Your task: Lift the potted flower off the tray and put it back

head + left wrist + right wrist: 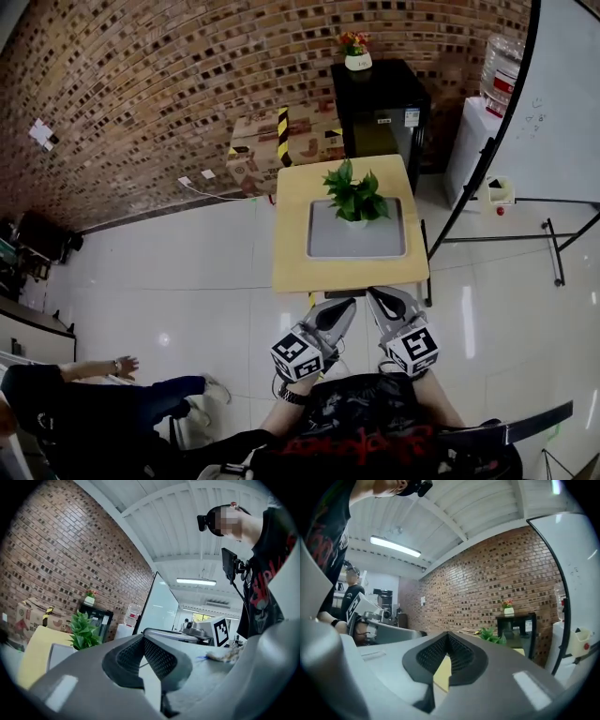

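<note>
on the tray, a leafy pot; both grippers shut and empty

on the light wooden table (292, 267) lies a grey tray (323, 246), rectangular with rounded corners and a paler rim. the potted flower (354, 197) stands upright on the tray's far half, about midway across. it is a bunch of broad, pointed green leaves that spread wider than its pot, of which only a sliver of white shows beneath them.

readable writing is scarce. each gripper carries a white cube printed with black square markers, the left cube (298, 356) and the right cube (414, 350). the water bottle (502, 70) wears a red label, and the black cabinet (380, 112) has a small pale sticker on its front; both are too small to read. yellow-and-black striped tape crosses the cardboard boxes (281, 145) against the brick wall. red print on the person's black shirt cannot be made out.

the left gripper (345, 307) and the right gripper (379, 300) sit side by side at the table's near edge, tips toward it, well apart from the plant. each gripper's ribbed jaws meet at the tips with nothing between them.

a second, smaller pot (355, 52), white with orange-red blooms, stands on top of the cabinet.
</note>
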A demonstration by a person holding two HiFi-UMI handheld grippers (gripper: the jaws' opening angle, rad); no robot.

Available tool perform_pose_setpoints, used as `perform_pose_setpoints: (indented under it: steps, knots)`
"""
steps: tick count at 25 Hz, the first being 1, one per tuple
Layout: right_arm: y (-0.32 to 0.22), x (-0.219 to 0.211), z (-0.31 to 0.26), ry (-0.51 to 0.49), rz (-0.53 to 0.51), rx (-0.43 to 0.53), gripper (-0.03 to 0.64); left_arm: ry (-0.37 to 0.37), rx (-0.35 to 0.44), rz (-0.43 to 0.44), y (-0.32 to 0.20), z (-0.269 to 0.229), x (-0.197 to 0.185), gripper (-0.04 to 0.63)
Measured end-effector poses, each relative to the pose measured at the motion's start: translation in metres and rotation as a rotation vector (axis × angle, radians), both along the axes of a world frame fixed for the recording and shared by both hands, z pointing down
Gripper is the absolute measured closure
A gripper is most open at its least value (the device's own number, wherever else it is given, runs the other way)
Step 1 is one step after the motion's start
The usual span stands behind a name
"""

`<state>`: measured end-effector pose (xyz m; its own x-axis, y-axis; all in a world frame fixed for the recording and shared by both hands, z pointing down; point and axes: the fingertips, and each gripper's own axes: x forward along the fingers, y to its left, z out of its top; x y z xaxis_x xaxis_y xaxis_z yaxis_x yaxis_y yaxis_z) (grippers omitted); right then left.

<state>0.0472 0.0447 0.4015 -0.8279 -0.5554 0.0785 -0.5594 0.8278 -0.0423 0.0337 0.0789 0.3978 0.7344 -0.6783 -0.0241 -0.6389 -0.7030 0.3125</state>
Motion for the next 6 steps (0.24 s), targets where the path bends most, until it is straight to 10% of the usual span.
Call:
perform_pose_setpoints:
  steps: [6]
  knots:
    - [0.012,0.059,-0.019,-0.014,-0.103,0.056,0.617,-0.046,0.017,0.040,0.001,-0.011,0.082,0.603]
